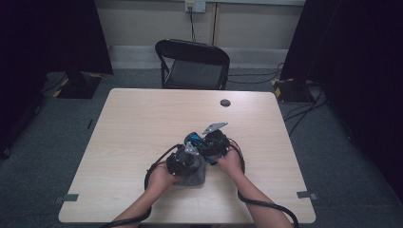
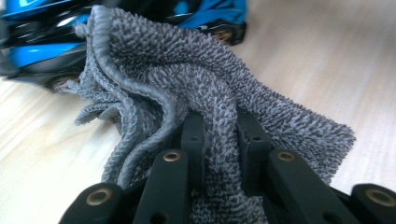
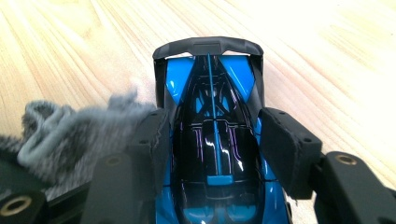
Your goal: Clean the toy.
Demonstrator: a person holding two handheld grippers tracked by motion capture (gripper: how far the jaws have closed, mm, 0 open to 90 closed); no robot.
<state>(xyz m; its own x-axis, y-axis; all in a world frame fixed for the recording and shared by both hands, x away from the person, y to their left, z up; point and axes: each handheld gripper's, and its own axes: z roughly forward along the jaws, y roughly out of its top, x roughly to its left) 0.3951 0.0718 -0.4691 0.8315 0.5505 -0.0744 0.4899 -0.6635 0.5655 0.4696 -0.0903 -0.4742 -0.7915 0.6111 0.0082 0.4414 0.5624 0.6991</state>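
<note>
A blue and black toy car stands on the wooden table, its rear wing pointing away in the right gripper view. My right gripper is shut on it, one pad on each flank. A grey knitted cloth is bunched up between the jaws of my left gripper, which is shut on it. The cloth presses against the car's side. In the high view both grippers meet near the table's front middle: the left gripper over the cloth, the right gripper at the car.
A black folding chair stands beyond the table's far edge. A round cable hole sits near the far right of the tabletop. Tape marks lie at the front corners. Dark curtains flank the room and cables run across the floor at right.
</note>
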